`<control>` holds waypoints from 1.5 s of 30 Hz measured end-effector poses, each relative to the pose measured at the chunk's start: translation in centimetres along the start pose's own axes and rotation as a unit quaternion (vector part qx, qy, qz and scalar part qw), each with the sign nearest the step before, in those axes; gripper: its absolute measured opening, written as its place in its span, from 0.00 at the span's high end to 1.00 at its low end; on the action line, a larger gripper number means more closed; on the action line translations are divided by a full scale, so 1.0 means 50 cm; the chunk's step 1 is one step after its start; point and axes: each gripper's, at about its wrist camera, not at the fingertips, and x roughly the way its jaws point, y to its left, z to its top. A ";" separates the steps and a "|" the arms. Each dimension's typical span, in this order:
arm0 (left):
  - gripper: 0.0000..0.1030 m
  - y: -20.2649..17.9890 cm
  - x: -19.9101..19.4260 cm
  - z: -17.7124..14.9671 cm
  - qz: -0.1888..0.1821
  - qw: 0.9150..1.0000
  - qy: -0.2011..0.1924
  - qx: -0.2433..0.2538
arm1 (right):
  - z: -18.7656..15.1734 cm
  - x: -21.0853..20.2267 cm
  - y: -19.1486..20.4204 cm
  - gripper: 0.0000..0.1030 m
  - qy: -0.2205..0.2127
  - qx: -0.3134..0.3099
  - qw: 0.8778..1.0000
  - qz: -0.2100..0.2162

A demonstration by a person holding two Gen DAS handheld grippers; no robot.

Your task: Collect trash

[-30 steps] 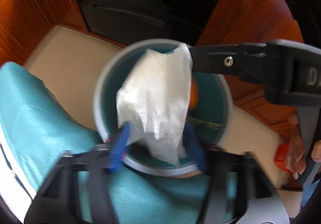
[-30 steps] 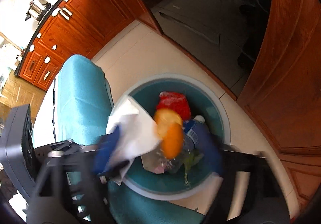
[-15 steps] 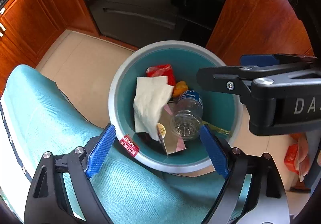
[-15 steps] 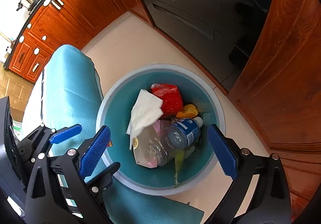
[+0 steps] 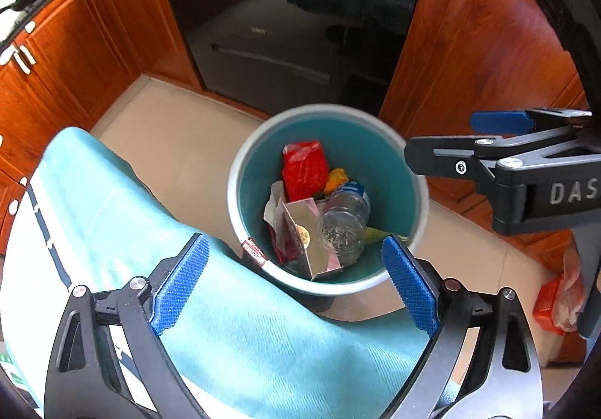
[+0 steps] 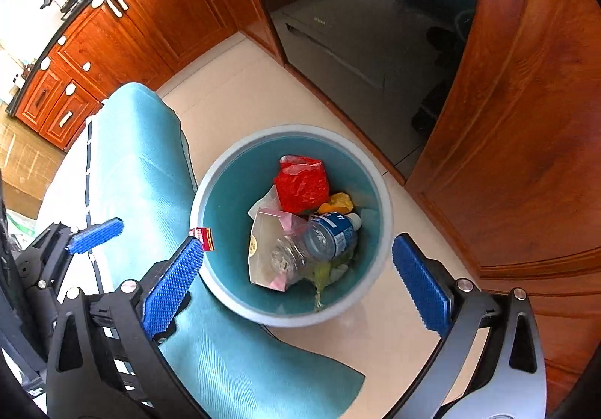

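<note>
Now both jaws, just opened wide, hold nothing: left gripper (image 5: 295,287) and right gripper (image 6: 296,285) hang above the teal bin (image 5: 240,171), trash inside: drop done, next calls for locating remaining litter.

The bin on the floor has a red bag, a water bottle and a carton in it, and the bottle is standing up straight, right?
Not quite. The water bottle lies on its side in the bin, as the right wrist view shows. The red bag and carton are in there.

Readable lettering in view
White letters "DAS" are showing on the black right gripper (image 5: 499,135) body, right edge of frame.
</note>
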 end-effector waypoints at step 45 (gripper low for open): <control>0.04 0.025 -0.108 -0.169 0.033 0.998 -0.014 -0.058 | -0.231 -0.050 0.063 0.05 0.057 -0.093 0.984 -0.140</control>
